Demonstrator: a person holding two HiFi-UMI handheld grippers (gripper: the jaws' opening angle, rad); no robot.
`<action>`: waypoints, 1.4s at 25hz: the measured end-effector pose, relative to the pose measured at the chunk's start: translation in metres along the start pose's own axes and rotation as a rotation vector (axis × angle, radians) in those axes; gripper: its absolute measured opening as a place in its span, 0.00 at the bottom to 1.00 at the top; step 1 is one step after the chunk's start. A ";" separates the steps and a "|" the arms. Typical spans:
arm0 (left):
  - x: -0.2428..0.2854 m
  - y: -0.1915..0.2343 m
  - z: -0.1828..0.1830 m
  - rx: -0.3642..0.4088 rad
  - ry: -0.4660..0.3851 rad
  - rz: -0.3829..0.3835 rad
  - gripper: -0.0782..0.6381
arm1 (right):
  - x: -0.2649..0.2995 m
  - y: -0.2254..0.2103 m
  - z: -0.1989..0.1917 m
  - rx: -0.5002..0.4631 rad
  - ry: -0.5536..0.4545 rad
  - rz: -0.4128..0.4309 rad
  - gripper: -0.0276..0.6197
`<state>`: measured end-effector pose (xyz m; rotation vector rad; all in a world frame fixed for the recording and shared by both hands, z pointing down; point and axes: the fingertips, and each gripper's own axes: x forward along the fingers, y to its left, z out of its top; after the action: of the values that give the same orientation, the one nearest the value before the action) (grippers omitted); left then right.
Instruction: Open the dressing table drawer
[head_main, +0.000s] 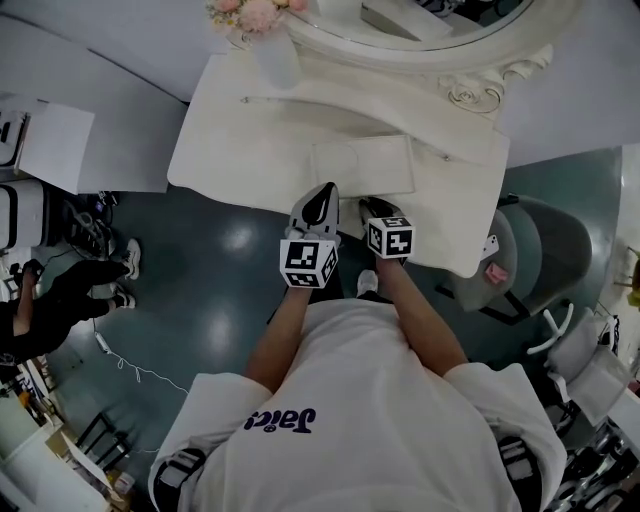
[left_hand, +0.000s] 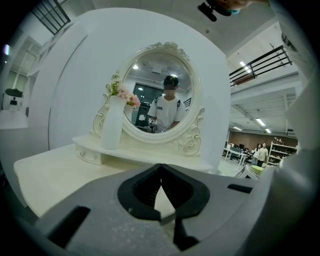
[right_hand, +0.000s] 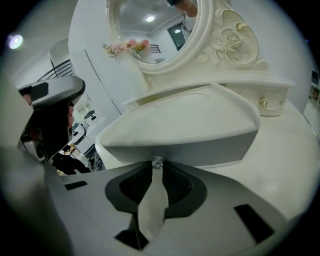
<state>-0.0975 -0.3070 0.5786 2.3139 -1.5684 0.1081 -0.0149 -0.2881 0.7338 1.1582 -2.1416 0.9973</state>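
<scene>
The white dressing table (head_main: 240, 140) stands in front of me under an oval mirror (left_hand: 157, 95). Its centre drawer (head_main: 362, 167) juts forward over the tabletop; in the right gripper view its grey front (right_hand: 200, 145) carries a small clear knob (right_hand: 157, 162). My right gripper (right_hand: 157, 167) is shut on that knob, and in the head view it (head_main: 372, 212) sits at the drawer's front. My left gripper (head_main: 318, 205) hovers just left of it, over the table's front edge. The left gripper (left_hand: 160, 172) is shut with nothing between its jaws.
A white vase with pink flowers (head_main: 262, 30) stands at the table's back left. Small side drawers (right_hand: 270, 102) flank the mirror base. A grey chair (head_main: 545, 250) is to the right. A person in dark clothes (head_main: 60, 300) and a cable are on the floor at left.
</scene>
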 end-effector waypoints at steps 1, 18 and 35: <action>0.000 0.000 0.000 0.001 0.001 0.000 0.13 | 0.000 -0.001 0.000 -0.004 0.003 -0.006 0.15; -0.016 -0.005 -0.001 0.000 -0.007 0.009 0.13 | -0.011 0.006 -0.013 -0.026 0.010 -0.011 0.14; -0.054 -0.037 -0.019 -0.014 -0.026 0.007 0.13 | -0.046 0.017 -0.064 -0.036 0.031 0.001 0.14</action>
<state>-0.0819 -0.2407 0.5739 2.3081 -1.5854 0.0688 -0.0004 -0.2087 0.7332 1.1182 -2.1274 0.9666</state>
